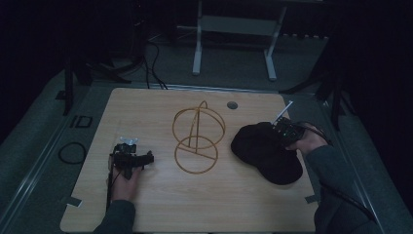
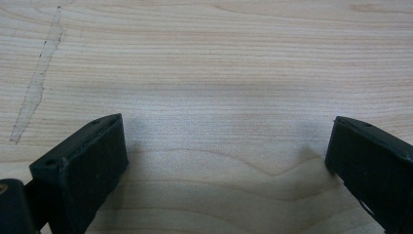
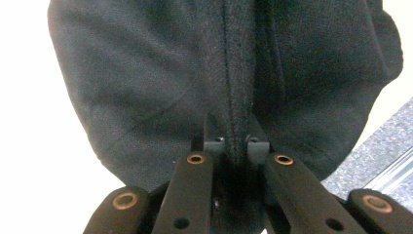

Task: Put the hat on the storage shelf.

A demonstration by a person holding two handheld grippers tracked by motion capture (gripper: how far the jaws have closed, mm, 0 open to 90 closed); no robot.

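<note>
While the right gripper [image 3: 236, 141] has its jaws clenched on a fold of the black cap [image 3: 160, 83], lift slowly, probably toward the wire stand [image 1: 197, 139]. The left gripper [image 2: 224, 161] rests released, only bare counter [image 2: 219, 58] between its jaws.

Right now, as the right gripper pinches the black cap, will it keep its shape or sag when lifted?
The cap will probably sag: it is soft cloth, and a fold bunches between the right gripper pads. It likely weighs little, since a small pinch holds it. It should not slip easily; the weave looks rough.
</note>
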